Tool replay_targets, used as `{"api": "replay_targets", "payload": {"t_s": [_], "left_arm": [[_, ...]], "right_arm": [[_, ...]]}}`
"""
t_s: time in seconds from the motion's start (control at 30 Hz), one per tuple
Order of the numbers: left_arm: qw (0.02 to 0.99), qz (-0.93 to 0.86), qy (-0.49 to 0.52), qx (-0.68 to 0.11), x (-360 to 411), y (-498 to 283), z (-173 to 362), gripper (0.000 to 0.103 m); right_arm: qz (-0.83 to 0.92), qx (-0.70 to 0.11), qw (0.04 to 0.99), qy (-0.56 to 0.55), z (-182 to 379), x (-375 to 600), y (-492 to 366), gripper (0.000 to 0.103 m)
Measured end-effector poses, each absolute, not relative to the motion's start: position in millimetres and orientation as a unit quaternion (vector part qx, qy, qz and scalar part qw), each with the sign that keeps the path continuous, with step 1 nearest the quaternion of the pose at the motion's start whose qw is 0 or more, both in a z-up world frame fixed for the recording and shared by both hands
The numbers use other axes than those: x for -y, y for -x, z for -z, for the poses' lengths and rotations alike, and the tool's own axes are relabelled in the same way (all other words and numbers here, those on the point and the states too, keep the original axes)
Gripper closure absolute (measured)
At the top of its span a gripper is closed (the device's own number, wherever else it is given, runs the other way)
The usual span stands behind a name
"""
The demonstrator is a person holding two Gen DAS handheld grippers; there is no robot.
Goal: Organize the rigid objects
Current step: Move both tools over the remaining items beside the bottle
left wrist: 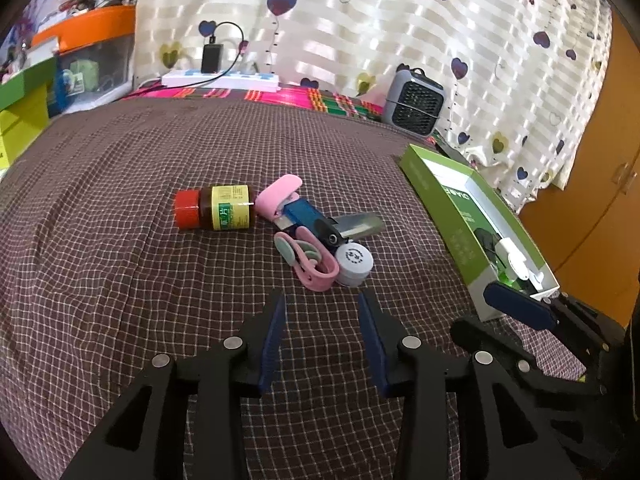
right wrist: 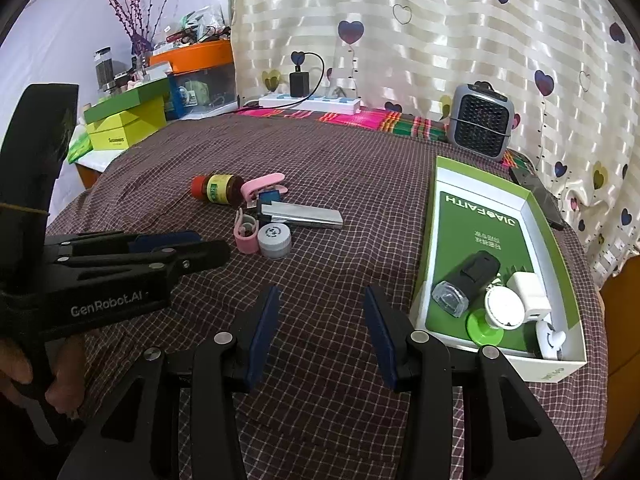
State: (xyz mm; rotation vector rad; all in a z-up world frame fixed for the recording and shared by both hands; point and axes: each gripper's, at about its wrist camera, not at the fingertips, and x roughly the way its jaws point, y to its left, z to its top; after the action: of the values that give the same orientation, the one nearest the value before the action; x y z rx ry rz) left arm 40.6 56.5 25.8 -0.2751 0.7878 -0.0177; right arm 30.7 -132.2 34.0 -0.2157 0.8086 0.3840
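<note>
Bench under a brown checked cloth [right wrist: 320,152], heart-print curtain [right wrist: 440,20] behind, power strip [right wrist: 310,103] and small fan [right wrist: 478,126] at far edge. Loose pile mid-bench: brown bottle [left wrist: 216,212], pink clips [left wrist: 308,260], grey jar [left wrist: 354,266]. Green box [right wrist: 440,216] right, partly filled. Left gripper [left wrist: 322,340] and right gripper [right wrist: 320,336]: jaws released, empty.

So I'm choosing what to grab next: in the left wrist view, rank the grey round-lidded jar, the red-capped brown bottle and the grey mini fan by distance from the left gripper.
1. Grey round-lidded jar, just ahead, slightly right.
2. Red-capped brown bottle, farther, ahead-left.
3. Grey mini fan, far right, by the curtain.
</note>
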Motion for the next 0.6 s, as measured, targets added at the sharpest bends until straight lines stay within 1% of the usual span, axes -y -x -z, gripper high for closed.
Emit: {"api": "replay_targets", "payload": {"t_s": [0.3, 0.6], "left_arm": [[0.914, -0.006, 0.124, -0.387, -56, -66, -21, 0.066], [0.907, -0.013, 0.143, -0.396, -63, -84, -15, 0.066]], "right_arm": [[-0.188, -0.387, 0.897, 0.103, -35, 134, -29, 0.058], [-0.181, -0.390, 0.897, 0.102, -33, 139, -35, 0.058]]}}
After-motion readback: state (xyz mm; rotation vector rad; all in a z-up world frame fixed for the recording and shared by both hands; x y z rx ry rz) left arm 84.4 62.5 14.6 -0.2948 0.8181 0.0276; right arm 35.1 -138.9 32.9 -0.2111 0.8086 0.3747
